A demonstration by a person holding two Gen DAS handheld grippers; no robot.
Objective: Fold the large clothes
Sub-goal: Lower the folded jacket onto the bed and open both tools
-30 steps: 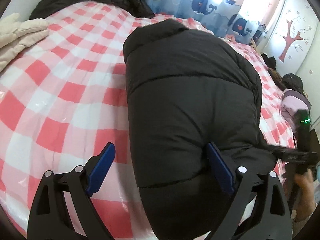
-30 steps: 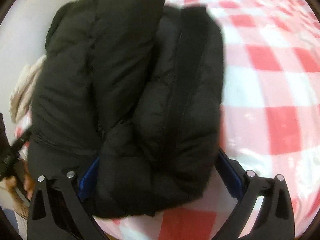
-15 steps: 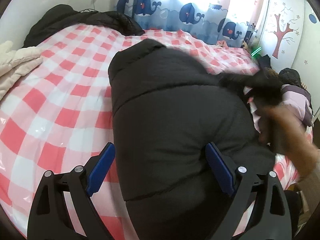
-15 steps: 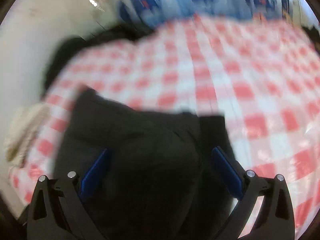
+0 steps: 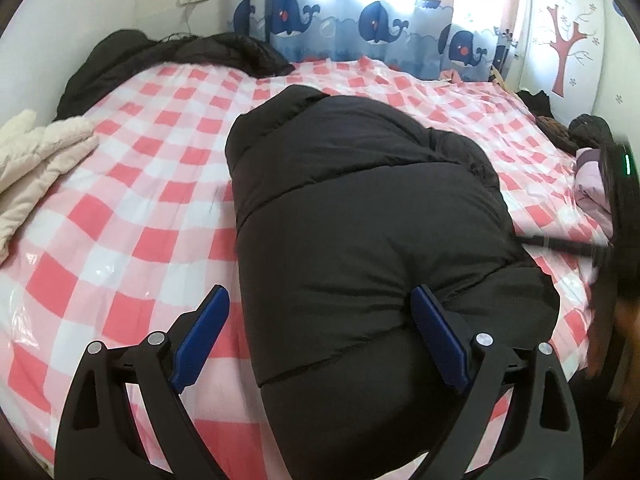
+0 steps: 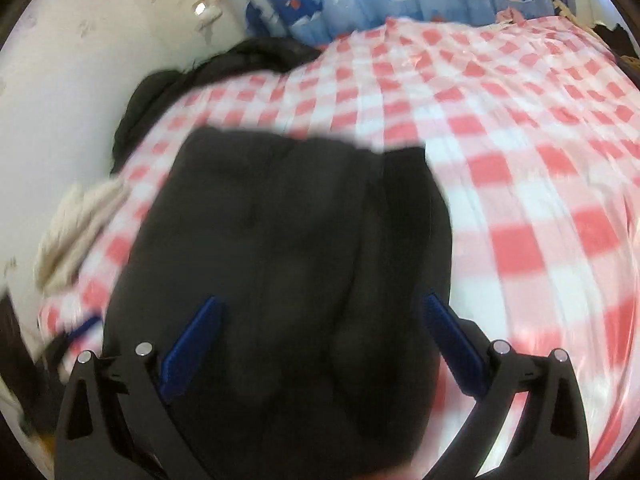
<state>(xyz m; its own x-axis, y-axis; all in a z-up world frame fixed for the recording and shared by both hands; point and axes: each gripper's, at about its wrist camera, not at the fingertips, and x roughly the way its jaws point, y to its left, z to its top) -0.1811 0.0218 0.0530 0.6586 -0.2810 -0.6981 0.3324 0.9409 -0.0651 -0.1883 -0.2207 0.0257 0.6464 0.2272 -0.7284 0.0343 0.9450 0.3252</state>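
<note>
A big bed with a pink, red and white checked cover [image 5: 132, 216] fills most of both views. On it, near the close edge, lies a puffy black quilted coat [image 5: 360, 240], folded into a thick bundle that runs from the near side toward the far side of the bed. Behind the bed hangs a blue curtain with dark blue whales [image 5: 380, 28]. A second dark coat [image 5: 160, 60] is heaped at the far left of the bed, by the wall. A cream fluffy garment [image 5: 36, 160] sits at the left edge, and a small pile of purple and dark clothes [image 5: 588, 168] is at the far right.

The left gripper [image 5: 316, 336] is spread wide with blue pads, and the near end of the black coat bulges between them (it grips nothing). The right gripper [image 6: 320, 340] is spread wide too, just over the coat's near end; this view is blurry. A blurred hand [image 5: 616, 332] shows at the right edge.
</note>
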